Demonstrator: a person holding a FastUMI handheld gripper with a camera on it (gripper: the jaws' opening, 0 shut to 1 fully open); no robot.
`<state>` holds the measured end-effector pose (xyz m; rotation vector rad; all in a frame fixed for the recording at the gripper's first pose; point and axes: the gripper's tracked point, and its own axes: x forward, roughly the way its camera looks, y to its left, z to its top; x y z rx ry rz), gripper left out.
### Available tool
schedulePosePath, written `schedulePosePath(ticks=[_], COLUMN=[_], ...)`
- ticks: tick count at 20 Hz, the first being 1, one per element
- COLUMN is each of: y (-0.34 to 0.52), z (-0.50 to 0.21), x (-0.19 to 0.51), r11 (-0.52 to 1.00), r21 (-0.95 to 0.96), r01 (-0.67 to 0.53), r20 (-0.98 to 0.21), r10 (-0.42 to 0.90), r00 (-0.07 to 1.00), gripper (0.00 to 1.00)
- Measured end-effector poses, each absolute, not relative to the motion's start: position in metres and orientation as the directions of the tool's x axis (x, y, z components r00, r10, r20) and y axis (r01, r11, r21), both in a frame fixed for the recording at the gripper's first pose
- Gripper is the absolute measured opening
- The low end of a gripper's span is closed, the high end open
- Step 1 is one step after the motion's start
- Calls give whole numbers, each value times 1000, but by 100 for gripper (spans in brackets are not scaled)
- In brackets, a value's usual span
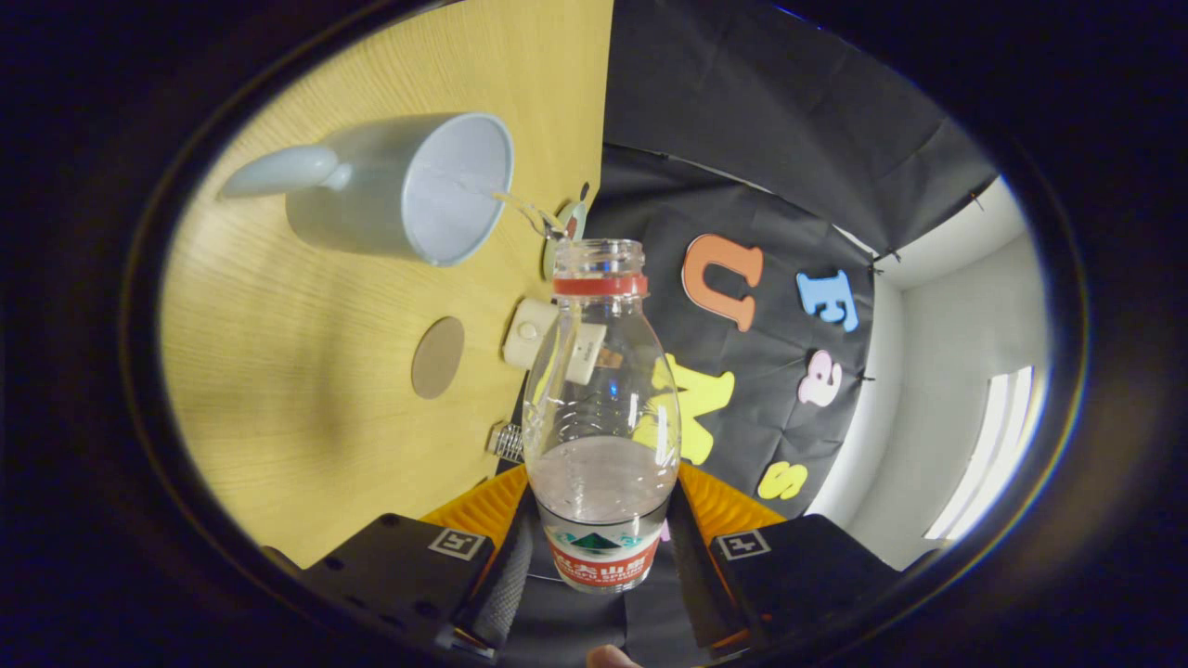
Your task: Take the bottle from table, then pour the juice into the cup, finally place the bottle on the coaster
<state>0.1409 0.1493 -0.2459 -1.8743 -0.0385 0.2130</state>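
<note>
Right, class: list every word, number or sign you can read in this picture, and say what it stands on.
The label on the bottle: print too blurred to read.
The markers on the gripper, shut on the bottle: square patterns, no words.
The cup: no text.

I count one clear plastic bottle with a red neck ring [601, 417], held between two gripper fingers [504, 580]. Beyond its mouth: one grey mug [399, 186]. Beside the mug: one round brown coaster [438, 357].

Clear glossy plastic bottle [601, 408], matt wood-grain table [306, 408]
</note>
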Motion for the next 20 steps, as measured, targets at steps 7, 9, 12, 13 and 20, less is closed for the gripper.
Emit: schedulePosePath(ticks=[7,9,12,13,20], y=[149,150,152,152,151], z=[-243,-242,-240,-240,-237], x=[142,142,141,141,143], r11=[-332,-338,-351,-356,-373], r21=[-940,-938,-934,-932,-926], r01=[-76,-72,-67,-66,-57], r20=[-126,-124,-124,-124,-118], r10=[132,135,143,142,144], r00=[983,983,982,982,982], gripper=[76,76,76,76,75])
